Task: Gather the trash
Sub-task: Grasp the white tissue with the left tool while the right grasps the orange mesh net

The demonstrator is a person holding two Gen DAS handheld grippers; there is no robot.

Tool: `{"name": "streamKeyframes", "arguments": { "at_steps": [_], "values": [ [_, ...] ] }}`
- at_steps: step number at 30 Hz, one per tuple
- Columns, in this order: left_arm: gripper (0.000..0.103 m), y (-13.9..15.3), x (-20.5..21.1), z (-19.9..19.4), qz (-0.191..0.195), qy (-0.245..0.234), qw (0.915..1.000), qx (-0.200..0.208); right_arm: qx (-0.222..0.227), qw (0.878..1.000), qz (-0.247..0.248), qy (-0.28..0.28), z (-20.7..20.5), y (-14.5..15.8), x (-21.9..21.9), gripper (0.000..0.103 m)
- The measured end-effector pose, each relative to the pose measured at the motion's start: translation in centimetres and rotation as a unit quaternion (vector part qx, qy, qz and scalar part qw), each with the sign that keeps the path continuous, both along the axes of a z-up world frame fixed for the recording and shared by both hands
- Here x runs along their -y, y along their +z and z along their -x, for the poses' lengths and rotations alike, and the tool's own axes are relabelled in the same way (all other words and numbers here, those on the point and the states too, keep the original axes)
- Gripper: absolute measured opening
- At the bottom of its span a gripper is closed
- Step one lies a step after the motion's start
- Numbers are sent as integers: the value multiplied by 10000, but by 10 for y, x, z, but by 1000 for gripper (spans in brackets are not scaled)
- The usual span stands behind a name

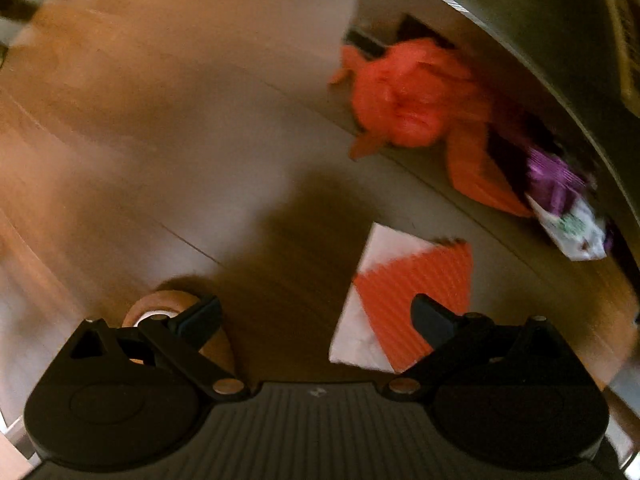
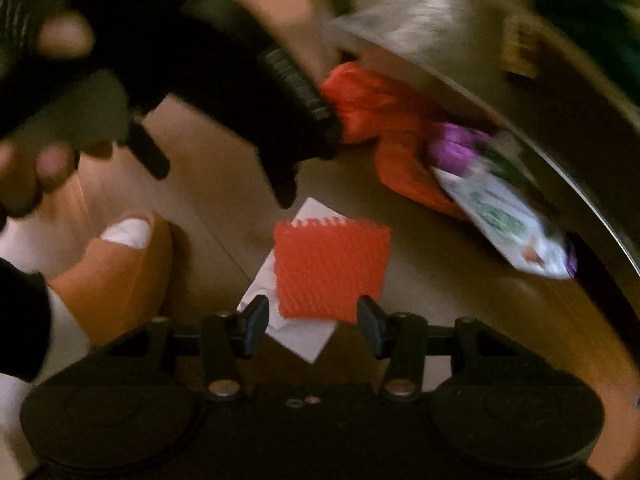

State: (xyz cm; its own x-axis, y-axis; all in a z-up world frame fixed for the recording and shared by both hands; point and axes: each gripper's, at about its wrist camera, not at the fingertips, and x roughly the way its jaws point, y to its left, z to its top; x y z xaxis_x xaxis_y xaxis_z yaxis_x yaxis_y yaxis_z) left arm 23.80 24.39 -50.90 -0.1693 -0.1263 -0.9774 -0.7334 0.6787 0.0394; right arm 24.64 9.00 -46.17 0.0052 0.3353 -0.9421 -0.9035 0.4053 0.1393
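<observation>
Both views are blurring, yet the main things are showing clearly enough. The left hand-held gripper (image 1: 316,318) is pointing steeply down at a wooden floor (image 1: 168,128) with its jaws standing wide apart and nothing lying between them. Just ahead of its right-side finger, a ribbed orange foam net (image 1: 424,292) is lying on top of a white paper napkin (image 1: 382,248), and that finger is overlapping the net's near edge in the picture, though whether it is touching I cannot tell. Farther ahead and to the right, a crumpled orange plastic bag (image 1: 404,96) is sitting on the floor against the foot of a pale piece of furniture (image 1: 520,24), and beside the bag a purple-and-white snack packet (image 1: 568,216) is lying at the same edge. The right hand-held gripper (image 2: 313,326) is also aiming downward, jaws wide and holding nothing, and the same orange foam net (image 2: 332,268) on its white paper napkin (image 2: 300,336) is lying directly ahead, in line with the gap between the fingers. Beyond the net to the right, the snack packet (image 2: 512,224) and the orange plastic bag (image 2: 368,108) are resting by the furniture. To the left of this gripper, an orange slipper (image 2: 116,276) over a white sock is standing on the floor, and the other gripper, gripped by a hand (image 2: 28,168), is filling the upper left.
</observation>
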Motion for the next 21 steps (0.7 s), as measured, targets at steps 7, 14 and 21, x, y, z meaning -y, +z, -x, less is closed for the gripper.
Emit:
{"name": "streamKeyframes", "arguments": {
  "at_steps": [7,14,21],
  "values": [
    [101,-30,-13,5,-31,188,9996,-210,577,9955,418,629,22,-38,-24,47],
    [101,-33,-6,1,-62,-47,9998,-163,579,9923,585,923,32,-57,-27,12],
    [95,-26,6,-3,87,-342,9993,101,-28,9997,164,-174,-3,-38,-7,10]
  ]
}}
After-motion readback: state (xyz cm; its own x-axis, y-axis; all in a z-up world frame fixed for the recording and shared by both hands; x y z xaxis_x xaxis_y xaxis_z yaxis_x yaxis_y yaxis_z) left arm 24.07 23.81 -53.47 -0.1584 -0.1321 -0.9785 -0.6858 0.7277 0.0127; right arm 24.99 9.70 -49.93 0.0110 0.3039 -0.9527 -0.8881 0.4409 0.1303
